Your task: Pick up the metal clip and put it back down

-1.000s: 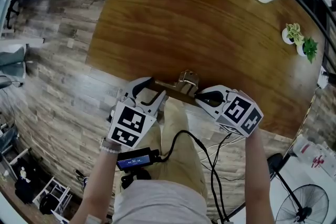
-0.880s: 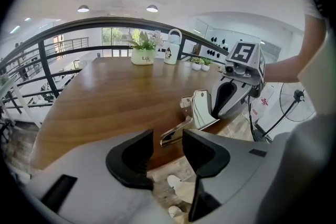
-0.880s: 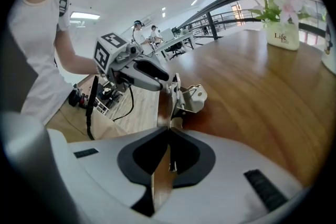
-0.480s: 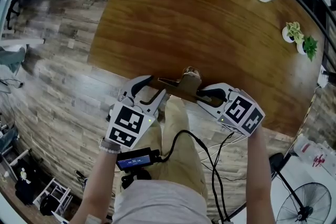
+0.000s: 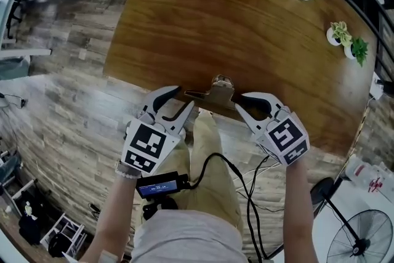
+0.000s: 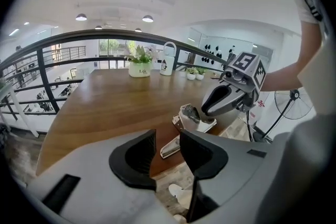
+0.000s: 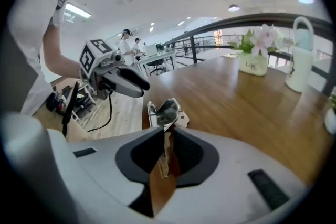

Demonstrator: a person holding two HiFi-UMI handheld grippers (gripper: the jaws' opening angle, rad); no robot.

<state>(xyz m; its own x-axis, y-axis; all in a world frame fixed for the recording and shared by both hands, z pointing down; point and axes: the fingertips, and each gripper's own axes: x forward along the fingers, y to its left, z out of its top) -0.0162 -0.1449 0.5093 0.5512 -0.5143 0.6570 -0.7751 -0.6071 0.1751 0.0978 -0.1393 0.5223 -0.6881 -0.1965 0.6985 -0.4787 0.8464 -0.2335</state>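
- The left tongs are spread and empty, and their jaws have just narrowed slightly.
- The metal clip now rests free at the near edge of the bench.
- The right tongs have let go and pulled back. They stand part open, just narrowing again, and pinch nothing. The put-down looks done.

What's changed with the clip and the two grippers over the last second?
The right gripper let go of the metal clip and drew back from it. Its jaws opened, then have just been closing again with nothing between them. The metal clip now rests at the near edge of the table. The left gripper stayed beside it, empty, its jaws just closing slightly.
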